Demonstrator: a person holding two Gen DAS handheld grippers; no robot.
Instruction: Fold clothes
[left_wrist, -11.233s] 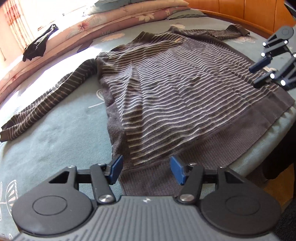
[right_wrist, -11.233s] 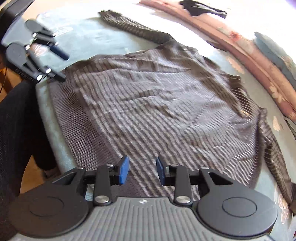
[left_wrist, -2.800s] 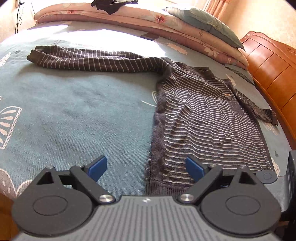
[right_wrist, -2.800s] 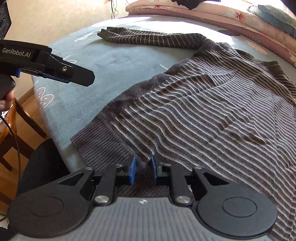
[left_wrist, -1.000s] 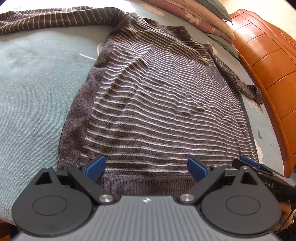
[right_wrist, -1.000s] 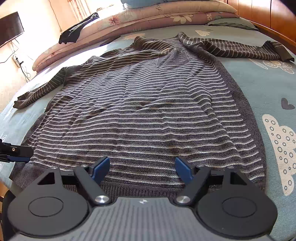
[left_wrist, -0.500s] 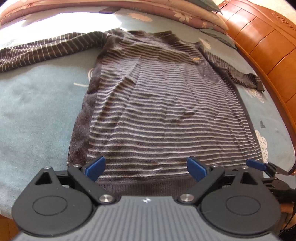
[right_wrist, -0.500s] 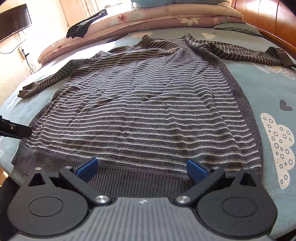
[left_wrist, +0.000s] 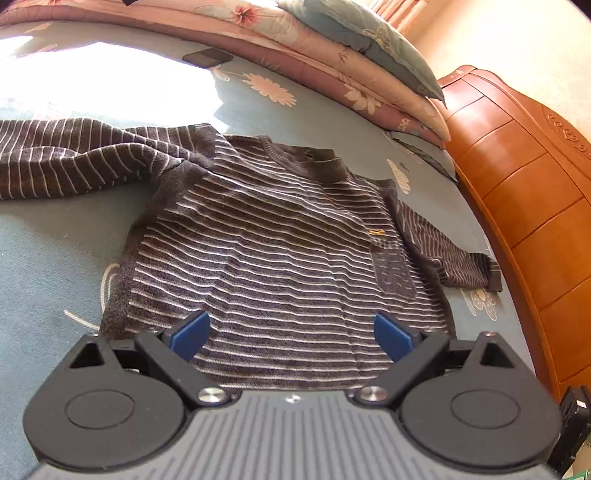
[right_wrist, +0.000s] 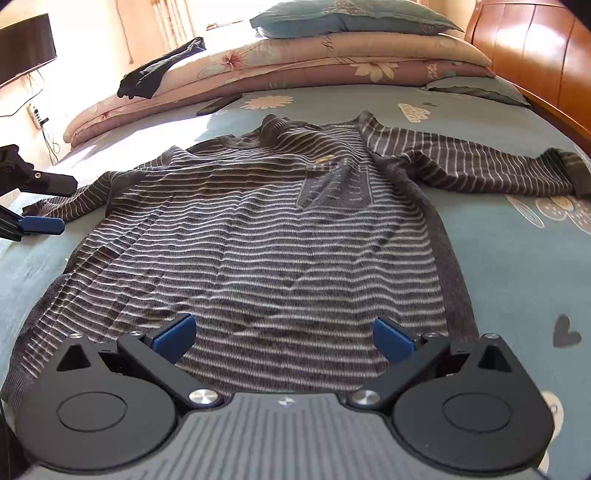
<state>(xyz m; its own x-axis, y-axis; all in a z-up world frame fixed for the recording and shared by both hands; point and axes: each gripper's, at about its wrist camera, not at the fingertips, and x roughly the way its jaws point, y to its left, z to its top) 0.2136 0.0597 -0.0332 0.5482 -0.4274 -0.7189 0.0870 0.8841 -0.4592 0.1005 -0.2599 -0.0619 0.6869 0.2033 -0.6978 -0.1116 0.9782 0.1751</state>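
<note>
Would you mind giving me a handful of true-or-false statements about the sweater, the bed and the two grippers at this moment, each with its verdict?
1. The striped sweater lies spread flat on the bed with both sleeves stretched outward. True.
2. The right gripper is clamped on the sweater's hem. False: its jaws stand wide open and hold nothing.
3. The left gripper is open. True.
4. The sweater's chest pocket sits on the side towards the wooden headboard. True.
5. The sweater is already folded in half. False: no fold has been made yet.
6. A black garment lies on the sweater. False: it lies on the folded quilts beyond it.
</note>
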